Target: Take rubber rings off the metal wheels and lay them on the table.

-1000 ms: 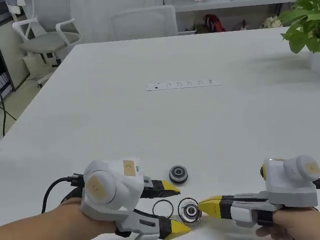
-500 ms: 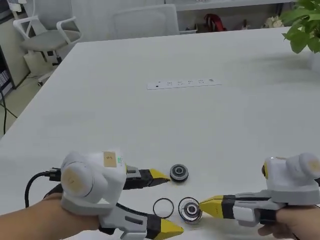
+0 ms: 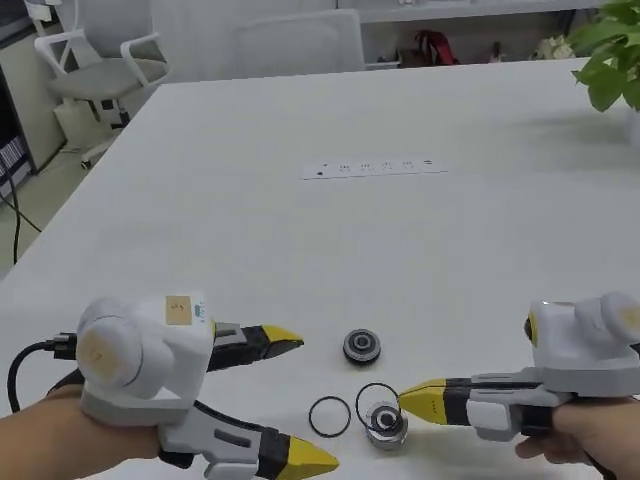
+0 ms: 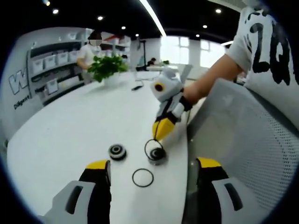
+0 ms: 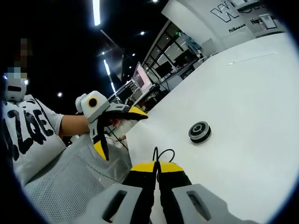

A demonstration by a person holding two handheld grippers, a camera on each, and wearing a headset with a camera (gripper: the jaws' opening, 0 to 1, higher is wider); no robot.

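- Right gripper (image 3: 408,401) has its jaws pressed together on the edge of a thin black rubber ring (image 3: 372,393), and nothing else is in the pinch.
- That ring stands up off the table (image 3: 400,250) just ahead of the tips. It leans over a bare-looking metal wheel (image 3: 386,425) that sits right at the tips, a little to one side.
- I can't tell whether the ring's far edge is free of that wheel or caught on it.
- Left gripper (image 3: 305,400) is spread wide and holds nothing. A loose ring (image 3: 329,416) lies flat between the lines of its two jaws, just ahead of the tips, and the pinched ring's wheel sits just past it.
- Progress, as I read it: one ring is laid down and a second is partway through coming off.
- A second wheel (image 3: 361,346) lies further out from the right gripper's tips, apart from both grippers. It looks to have its dark ring on.
- What's left, by my judgement, is to get the pinched ring clear and lay it flat beside the loose one, then strip the second wheel.
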